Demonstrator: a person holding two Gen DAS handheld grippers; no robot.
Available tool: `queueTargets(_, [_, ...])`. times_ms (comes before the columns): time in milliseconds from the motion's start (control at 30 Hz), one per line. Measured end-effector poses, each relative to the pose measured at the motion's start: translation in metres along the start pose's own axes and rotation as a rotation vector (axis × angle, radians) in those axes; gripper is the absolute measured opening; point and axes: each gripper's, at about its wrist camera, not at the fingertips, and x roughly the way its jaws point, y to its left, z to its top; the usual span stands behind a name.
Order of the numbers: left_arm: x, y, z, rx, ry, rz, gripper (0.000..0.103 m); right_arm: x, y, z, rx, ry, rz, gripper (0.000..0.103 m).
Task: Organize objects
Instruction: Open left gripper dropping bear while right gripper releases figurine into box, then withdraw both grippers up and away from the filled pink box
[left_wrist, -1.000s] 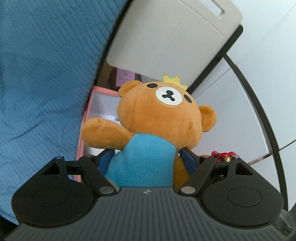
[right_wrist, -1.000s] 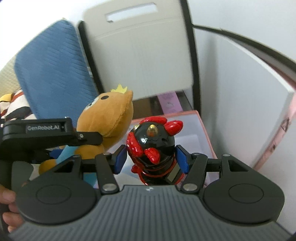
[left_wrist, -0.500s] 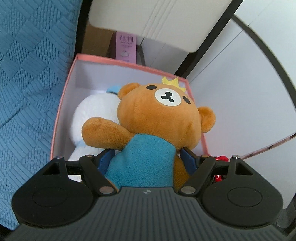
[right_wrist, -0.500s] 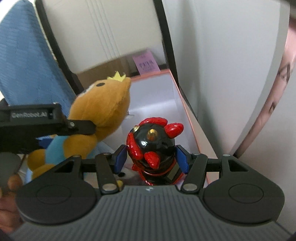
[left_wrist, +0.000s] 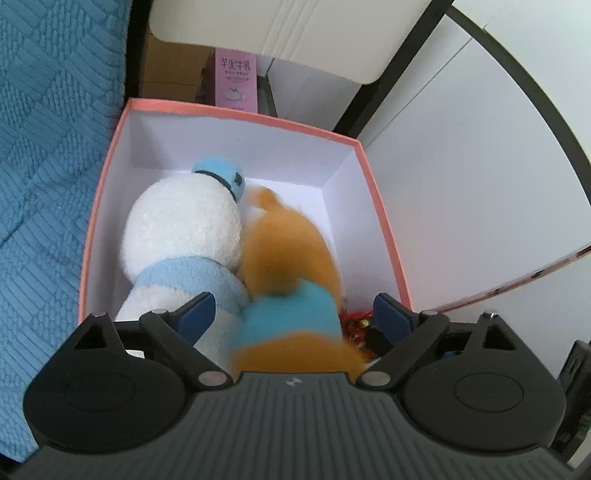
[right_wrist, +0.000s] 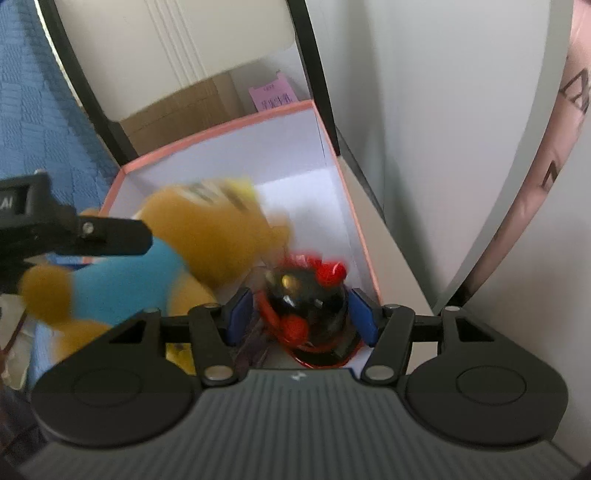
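A: Bear (left_wrist: 284, 266) is blurred, inside the box (left_wrist: 384, 236), head toward the box's far wall, pressed against the snowman plush (left_wrist: 184, 236) on the box's left side. Left gripper (left_wrist: 293, 314) has its pads spread wide, not touching the bear, so it looks let go.

B: And the figure?

A: Red-black figure (right_wrist: 310, 306) sits low at the box's near right corner, just beside the bear. Right gripper (right_wrist: 301, 314) pads are spread off its sides with a gap both ways, so not pinching. Figure is blurred too, likely dropping or settling.

B: Risks?

A: Bear may land on the figure or tip it; the box's right half is tight with both going in together. Figure is hard and glossy, could bounce or end on its side. Bear is soft and could spring up over the box rim, propped on the snowman. Grippers sit near each other over the box, so a clash is possible.
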Motion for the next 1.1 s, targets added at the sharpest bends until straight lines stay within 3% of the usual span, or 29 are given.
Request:
queueTargets(267, [-0.048,-0.001,0.002,0.03,-0.055,0.0,0.095,-0.038,0.011,0.022,0.002,-0.089,-0.021,0.063])
queueTargets(667, [-0.178,-0.003,-0.004,0.086,-0.229,-0.066,0.095,-0.158,0.063,0.041,-0.015,-0.243,0.104,0.063])
queueTargets(867, [-0.245,0.004,-0.026,0.125,-0.308,-0.079,0.096,-0.203,0.094,0.026,-0.068,-0.292,0.112,0.063])
queueTargets(1100, [-0.283,0.019,-0.066,0.138,-0.336,-0.095,0.097,-0.225,0.119,-0.01,-0.098,-0.289,0.116,0.063])
